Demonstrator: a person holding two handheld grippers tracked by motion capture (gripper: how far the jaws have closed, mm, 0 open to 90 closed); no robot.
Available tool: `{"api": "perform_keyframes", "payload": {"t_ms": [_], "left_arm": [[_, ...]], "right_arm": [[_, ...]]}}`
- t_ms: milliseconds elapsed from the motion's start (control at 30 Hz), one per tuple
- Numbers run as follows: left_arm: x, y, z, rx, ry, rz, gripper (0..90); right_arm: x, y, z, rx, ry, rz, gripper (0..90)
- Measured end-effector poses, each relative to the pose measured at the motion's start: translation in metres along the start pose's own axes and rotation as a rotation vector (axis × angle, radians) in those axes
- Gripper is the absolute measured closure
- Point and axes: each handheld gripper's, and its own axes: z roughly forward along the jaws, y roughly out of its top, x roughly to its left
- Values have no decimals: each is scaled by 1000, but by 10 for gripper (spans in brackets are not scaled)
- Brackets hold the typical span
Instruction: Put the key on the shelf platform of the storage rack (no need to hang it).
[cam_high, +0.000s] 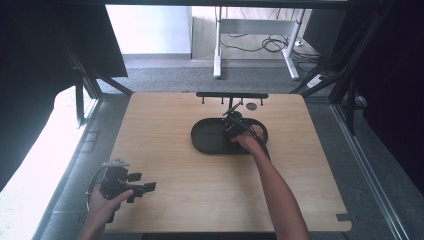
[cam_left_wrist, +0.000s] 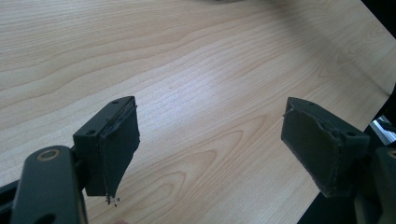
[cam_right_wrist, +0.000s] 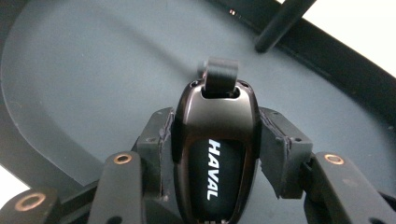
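Over tray (cam_right_wrist: 70, 70) — key fob (cam_right_wrist: 215, 135) between claw (cam_right_wrist: 215, 140) jaws

Black tray (cam_high: 207, 137) on wooden table (cam_high: 165, 125)

My table (cam_high: 165, 200) is light wood with visible grain, rounded corners, sitting inside a black frame (cam_high: 85, 75) with slanted struts on both sides. Dark curtains (cam_high: 30, 65) hang far left and right. Grey carpet (cam_high: 165, 75) beyond the table, grey floor strips along its sides. Past the carpet a pale wooden floor, with a white desk frame (cam_high: 255, 30) standing on two legs and black cables (cam_high: 270, 45) looping under it. A white wall panel (cam_high: 147, 27) sits behind on the left. Strong daylight washes out the lower left, bright patch over the floor there
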Motion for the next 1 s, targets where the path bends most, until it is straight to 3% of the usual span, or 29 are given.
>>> {"api": "perform_keyframes", "payload": {"t_ms": [367,733,1000], "left_arm": [[0,0,-1,-3,2,-2,195],[0,0,-1,-2,4,1,196],[-1,0,0,-2,4,0,195]], "right_arm": [[0,-4,8,37,-8,3,482],[5,-2,-15,-51,4,-14,434],[14,-7,-41,-115,36,-60,426]]}}
